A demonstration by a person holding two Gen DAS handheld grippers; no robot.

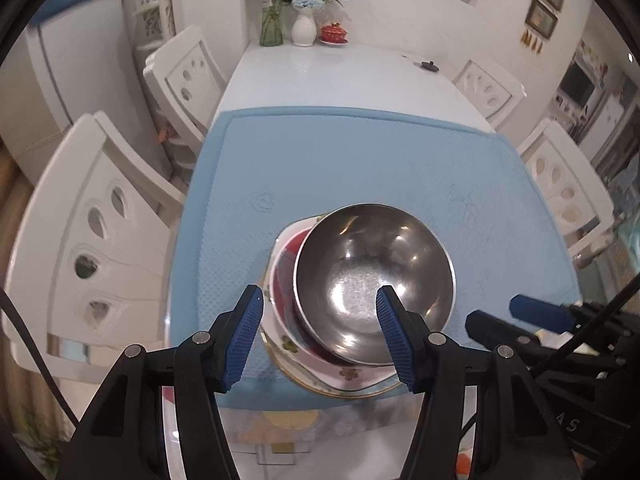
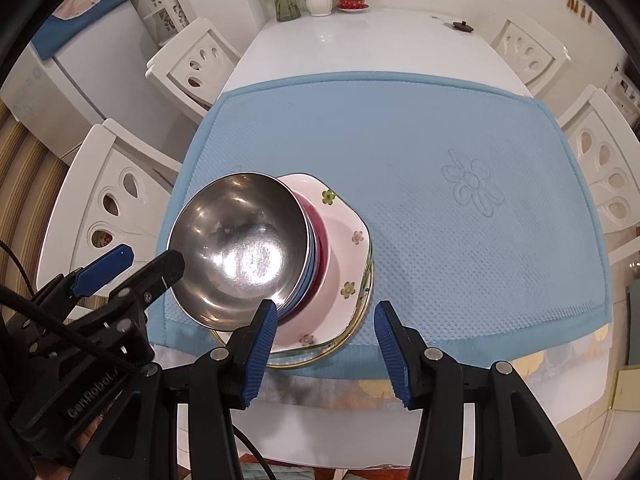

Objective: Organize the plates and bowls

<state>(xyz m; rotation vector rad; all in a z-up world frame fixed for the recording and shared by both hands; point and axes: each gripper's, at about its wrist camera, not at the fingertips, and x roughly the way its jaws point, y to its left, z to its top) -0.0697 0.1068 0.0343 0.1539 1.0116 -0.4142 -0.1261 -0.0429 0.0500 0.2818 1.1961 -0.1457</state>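
A steel bowl (image 1: 372, 276) sits on top of a stack: a red and blue bowl (image 1: 286, 256) under it, then a pink flowered square plate (image 1: 352, 374) on a gold-rimmed plate. The stack stands near the front edge of a blue mat (image 1: 360, 160). My left gripper (image 1: 318, 300) is open above the stack's near side, holding nothing. In the right wrist view the steel bowl (image 2: 240, 244) and pink plate (image 2: 348, 248) lie left of centre. My right gripper (image 2: 326, 314) is open and empty over the plate's near edge. The left gripper (image 2: 152, 264) shows at the left, beside the bowl.
White chairs (image 1: 92, 232) stand along both sides of the white table (image 1: 340, 72). Flower vases (image 1: 303, 24) and a red lidded cup (image 1: 334, 33) stand at the far end. A small dark lid (image 1: 428, 65) lies at the far right. The right gripper (image 1: 536, 316) shows at the right.
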